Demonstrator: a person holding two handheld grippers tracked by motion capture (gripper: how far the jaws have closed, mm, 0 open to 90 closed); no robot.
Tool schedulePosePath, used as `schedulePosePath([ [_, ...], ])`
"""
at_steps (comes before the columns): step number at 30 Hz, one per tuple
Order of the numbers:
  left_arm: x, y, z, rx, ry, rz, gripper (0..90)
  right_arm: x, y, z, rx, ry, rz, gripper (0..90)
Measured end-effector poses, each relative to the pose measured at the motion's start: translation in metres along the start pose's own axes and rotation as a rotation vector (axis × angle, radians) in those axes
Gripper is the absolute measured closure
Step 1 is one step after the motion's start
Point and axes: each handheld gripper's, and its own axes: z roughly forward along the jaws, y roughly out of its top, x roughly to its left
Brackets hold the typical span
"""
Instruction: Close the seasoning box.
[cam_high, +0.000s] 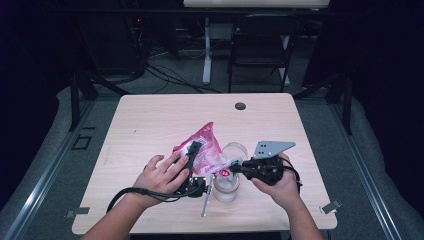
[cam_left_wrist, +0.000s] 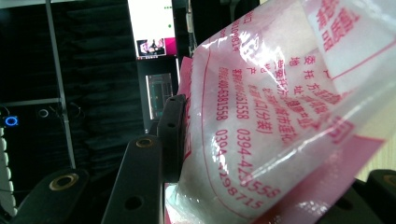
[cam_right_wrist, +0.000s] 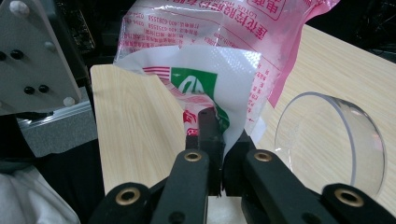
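Note:
A pink and white plastic bag (cam_high: 207, 144) of white powder is held up over the middle of the wooden table (cam_high: 160, 117). My left gripper (cam_high: 199, 154) is shut on the bag's body; one black finger (cam_left_wrist: 172, 133) presses against the printed side of the bag (cam_left_wrist: 261, 116). My right gripper (cam_high: 233, 168) comes in from the right and is shut on the bag's lower edge. In the right gripper view its jaws (cam_right_wrist: 218, 135) pinch the white film of the bag (cam_right_wrist: 210, 60). A clear glass (cam_high: 231, 181) stands just below the bag, and the glass (cam_right_wrist: 331, 140) is beside the right jaws.
A thin metal utensil (cam_high: 206, 198) lies on the table in front of the glass. A round cable hole (cam_high: 240, 106) sits near the far edge. A black chair (cam_high: 260, 45) and desk legs stand on the floor beyond the table.

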Motion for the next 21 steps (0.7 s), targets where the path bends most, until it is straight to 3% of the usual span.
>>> schedulePosePath([
  [10, 0.0013, 0.0009, -0.0005, -0.003, 0.005, 0.023, 65.1, -0.0001, 0.0, -0.0001, 0.004, -0.003, -0.005, 89.6],
  [21, 0.0003, 0.0008, -0.0007, -0.001, 0.002, 0.018, 65.1, -0.0003, -0.0003, 0.0003, 0.004, -0.002, -0.002, 89.6],
])
